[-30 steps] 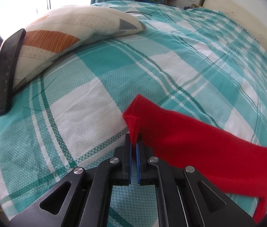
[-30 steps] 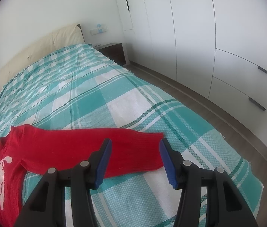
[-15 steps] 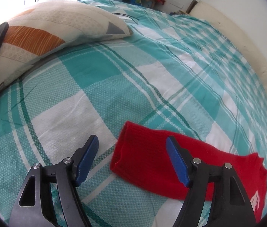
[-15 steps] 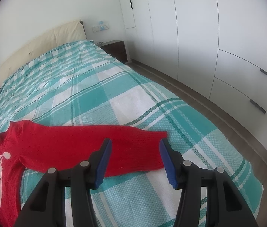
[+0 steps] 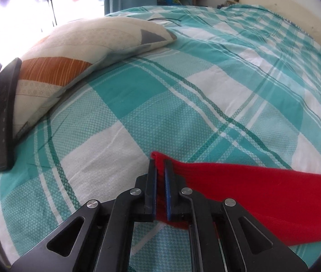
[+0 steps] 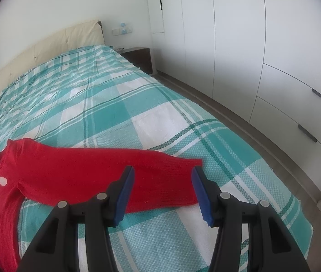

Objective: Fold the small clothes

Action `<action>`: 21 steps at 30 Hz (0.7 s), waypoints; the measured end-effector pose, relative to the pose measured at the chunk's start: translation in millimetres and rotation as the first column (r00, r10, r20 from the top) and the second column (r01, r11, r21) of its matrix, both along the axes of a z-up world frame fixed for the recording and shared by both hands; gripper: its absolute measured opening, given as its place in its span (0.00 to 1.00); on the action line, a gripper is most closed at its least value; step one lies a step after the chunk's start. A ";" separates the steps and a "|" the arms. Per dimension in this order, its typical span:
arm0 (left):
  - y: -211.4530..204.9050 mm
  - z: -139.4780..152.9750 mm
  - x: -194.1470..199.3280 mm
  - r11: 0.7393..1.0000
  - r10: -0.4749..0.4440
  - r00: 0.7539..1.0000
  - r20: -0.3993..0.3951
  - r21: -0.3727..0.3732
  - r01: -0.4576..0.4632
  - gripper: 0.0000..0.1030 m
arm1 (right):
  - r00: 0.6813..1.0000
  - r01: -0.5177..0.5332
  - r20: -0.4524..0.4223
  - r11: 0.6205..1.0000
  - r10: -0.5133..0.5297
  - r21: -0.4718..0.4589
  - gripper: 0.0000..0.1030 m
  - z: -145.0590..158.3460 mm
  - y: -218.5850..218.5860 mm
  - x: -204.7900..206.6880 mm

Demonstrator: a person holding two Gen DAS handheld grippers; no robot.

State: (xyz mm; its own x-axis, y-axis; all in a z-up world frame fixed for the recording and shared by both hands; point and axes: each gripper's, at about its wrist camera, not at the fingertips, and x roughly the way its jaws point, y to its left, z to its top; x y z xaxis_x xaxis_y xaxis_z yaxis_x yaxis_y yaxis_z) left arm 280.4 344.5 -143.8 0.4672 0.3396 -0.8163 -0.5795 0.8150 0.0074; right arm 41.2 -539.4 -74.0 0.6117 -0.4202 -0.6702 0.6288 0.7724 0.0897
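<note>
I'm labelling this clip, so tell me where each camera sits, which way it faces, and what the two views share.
Left wrist: on the left gripper, looking down along its fingers across the checked bedspread toward a pillow and window; its jaws are shut on the cuff of the red sweater.
Right wrist: on the right gripper, facing the headboard and white wardrobe; its jaws stand open over the other sleeve's cuff.
Shared: the red sweater, bedspread and headboard; no hand shows.

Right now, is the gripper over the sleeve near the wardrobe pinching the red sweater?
No, the right gripper stands open above the red sweater, its blue pads clear of the cloth.
</note>
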 end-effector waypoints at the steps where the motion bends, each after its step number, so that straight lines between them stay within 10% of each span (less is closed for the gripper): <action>1: -1.1 -0.6 0.1 1.000 -0.007 1.000 -0.001 0.001 0.007 0.05 | 1.000 0.001 0.001 1.000 -0.001 0.003 0.51 -0.1 -0.4 -0.5; 4: -2.2 4.0 -5.9 1.000 -0.013 0.999 0.029 -0.006 0.014 0.22 | 1.000 0.007 0.004 1.000 -0.007 0.006 0.51 0.6 -1.2 -1.9; 8: -15.0 31.1 -24.9 0.998 0.004 0.995 0.100 0.059 -0.010 0.82 | 0.999 0.029 0.018 1.000 -0.029 0.003 0.71 3.5 -1.1 -5.7; 16: -102.0 94.9 -69.7 0.986 -0.167 0.935 0.313 0.060 0.156 0.95 | 0.992 0.063 0.110 0.995 -0.054 -0.082 0.80 24.7 6.3 -21.2; 21: -168.6 102.6 -82.3 0.940 -0.341 0.887 0.312 0.103 0.325 0.98 | 0.977 0.049 0.214 0.987 -0.015 -0.155 0.96 42.7 34.1 -42.0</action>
State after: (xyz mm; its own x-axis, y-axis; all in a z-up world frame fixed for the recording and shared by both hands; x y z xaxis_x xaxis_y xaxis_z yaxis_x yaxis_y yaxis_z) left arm 198.1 176.0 -41.2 0.7926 0.1516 -0.5906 -0.2514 0.9637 -0.0899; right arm -0.8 -505.3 -31.3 0.7167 -0.5322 -0.4507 0.6335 0.7671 0.1016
